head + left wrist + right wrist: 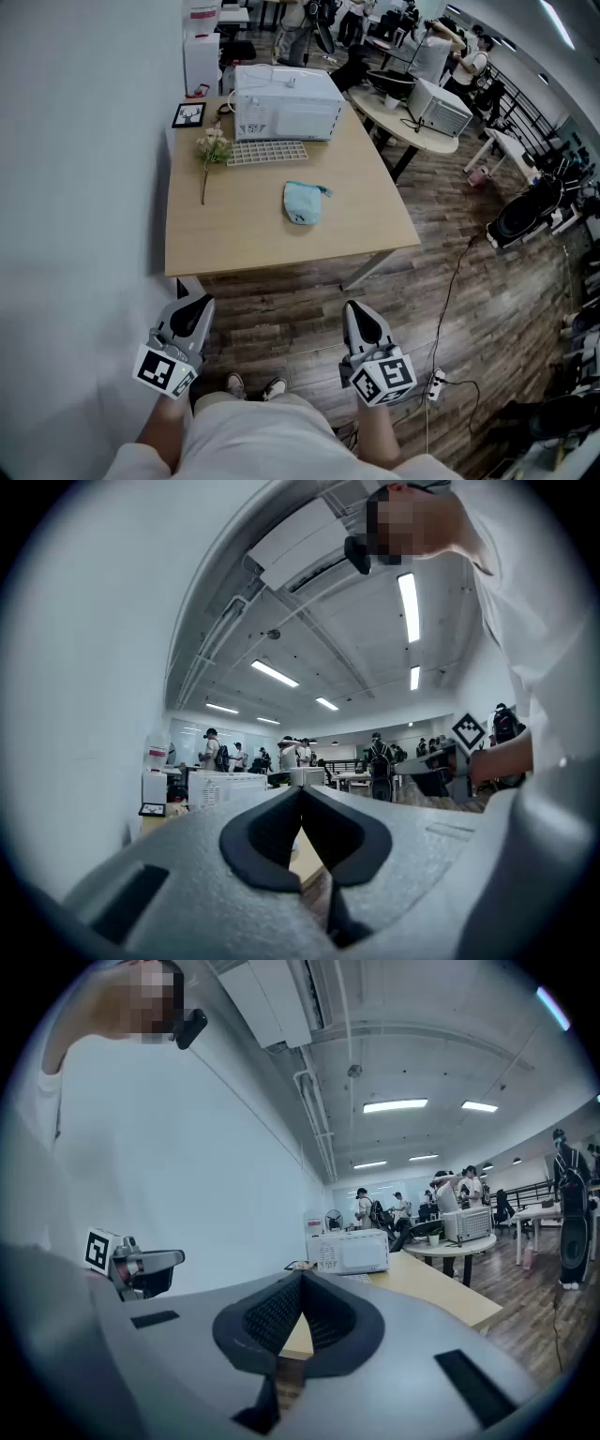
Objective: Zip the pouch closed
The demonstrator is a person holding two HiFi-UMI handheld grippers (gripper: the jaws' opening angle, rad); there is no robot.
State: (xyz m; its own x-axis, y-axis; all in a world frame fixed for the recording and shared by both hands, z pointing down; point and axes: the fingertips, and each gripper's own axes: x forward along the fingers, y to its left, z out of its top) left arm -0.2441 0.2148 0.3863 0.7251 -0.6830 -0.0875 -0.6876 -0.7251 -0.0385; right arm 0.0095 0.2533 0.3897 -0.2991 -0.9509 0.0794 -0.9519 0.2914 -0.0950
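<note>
A light blue pouch lies near the middle of the wooden table, far ahead of both grippers. My left gripper hangs over the floor by the table's near left corner, shut and empty. My right gripper is held level over the floor in front of the table's near edge, also shut with nothing in it. In the left gripper view the left gripper has its jaws pressed together. The right gripper looks the same in its own view; the pouch is hidden there.
A white microwave stands at the table's far end, with a white grid tray before it and a flower sprig at the left. A wall runs along the left. A round table, cables and people fill the right.
</note>
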